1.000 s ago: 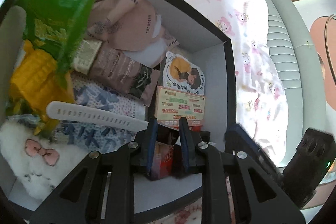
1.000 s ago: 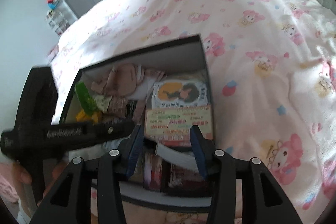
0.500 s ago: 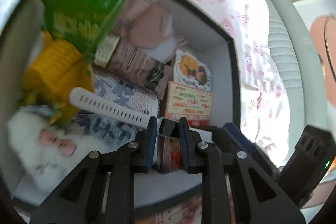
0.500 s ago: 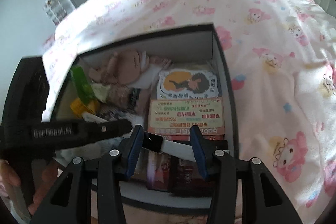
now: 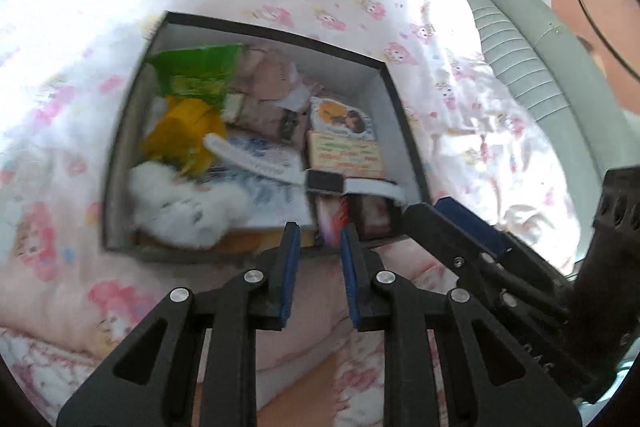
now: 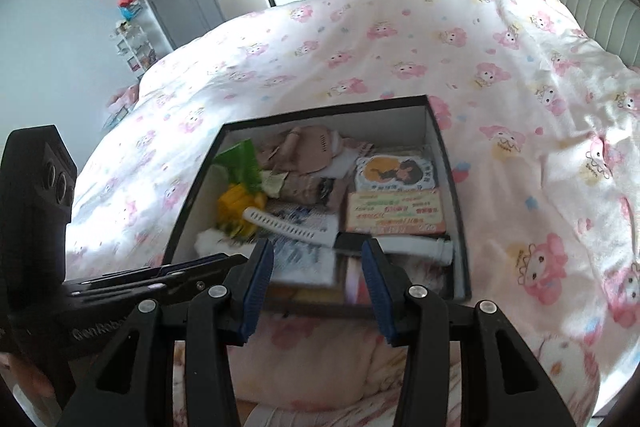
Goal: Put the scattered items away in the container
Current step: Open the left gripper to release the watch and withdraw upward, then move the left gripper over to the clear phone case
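— Box [image 6: 440,147] first: what does it look like?
— Dark outside, pale inside, open-topped, sitting on the pink-print quilt [image 6: 400,47]. It is crowded: green bag [image 6: 240,163], yellow corn toy [image 6: 236,205], white plush [image 5: 180,203], beige cloth [image 6: 304,151], an orange card [image 6: 394,213] and a sticker [image 6: 394,169] at the right.
— And the watch [image 6: 348,241]?
— White strap, dark face, lying flat on top of the pile near the box's near wall.
— Which way does it run?
— Its long axis goes across the box, left end angled slightly toward the far side, right end by the right wall.
— The claws?
— Left gripper [image 5: 318,251] has a narrow gap, nothing in it. Right gripper [image 6: 318,267] stands wide, also empty. Both hover at the box's near edge.
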A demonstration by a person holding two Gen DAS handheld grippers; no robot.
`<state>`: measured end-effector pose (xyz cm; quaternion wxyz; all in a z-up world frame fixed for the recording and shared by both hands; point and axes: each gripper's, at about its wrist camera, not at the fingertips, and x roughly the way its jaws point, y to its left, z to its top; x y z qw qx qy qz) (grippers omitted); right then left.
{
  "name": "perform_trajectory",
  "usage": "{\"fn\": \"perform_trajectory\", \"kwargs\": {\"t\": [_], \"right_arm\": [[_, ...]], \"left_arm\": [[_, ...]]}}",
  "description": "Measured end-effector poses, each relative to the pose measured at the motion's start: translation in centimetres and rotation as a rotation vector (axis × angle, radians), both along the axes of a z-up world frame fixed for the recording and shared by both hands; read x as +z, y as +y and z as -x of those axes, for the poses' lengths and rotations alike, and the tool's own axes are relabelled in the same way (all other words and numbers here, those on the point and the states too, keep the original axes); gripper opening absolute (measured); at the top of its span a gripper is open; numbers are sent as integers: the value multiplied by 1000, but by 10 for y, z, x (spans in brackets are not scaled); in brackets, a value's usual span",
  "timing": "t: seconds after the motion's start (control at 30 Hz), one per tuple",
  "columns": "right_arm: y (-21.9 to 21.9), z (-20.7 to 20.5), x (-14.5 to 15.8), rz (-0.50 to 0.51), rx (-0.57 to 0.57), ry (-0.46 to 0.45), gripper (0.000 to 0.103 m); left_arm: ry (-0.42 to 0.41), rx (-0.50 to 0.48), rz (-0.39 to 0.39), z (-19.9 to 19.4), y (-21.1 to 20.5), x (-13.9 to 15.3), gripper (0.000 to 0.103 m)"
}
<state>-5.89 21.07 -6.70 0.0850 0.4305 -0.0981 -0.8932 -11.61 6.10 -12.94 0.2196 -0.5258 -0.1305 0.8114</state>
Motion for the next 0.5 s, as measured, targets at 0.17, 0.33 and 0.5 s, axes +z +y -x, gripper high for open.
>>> {"fn": "perform_trajectory", "kwargs": {"t": [0.17, 0.33, 0.5], "right_arm": [[-25, -17, 7, -27, 49, 13, 42], [-59, -32, 19, -67, 109, 57, 42], [-98, -34, 19, -86, 185, 64, 42]], "left_arm": [[21, 10, 8, -24, -24, 10, 18], [46, 53, 7, -37, -58, 19, 18], [47, 122, 48, -46, -101, 18, 18]]}}
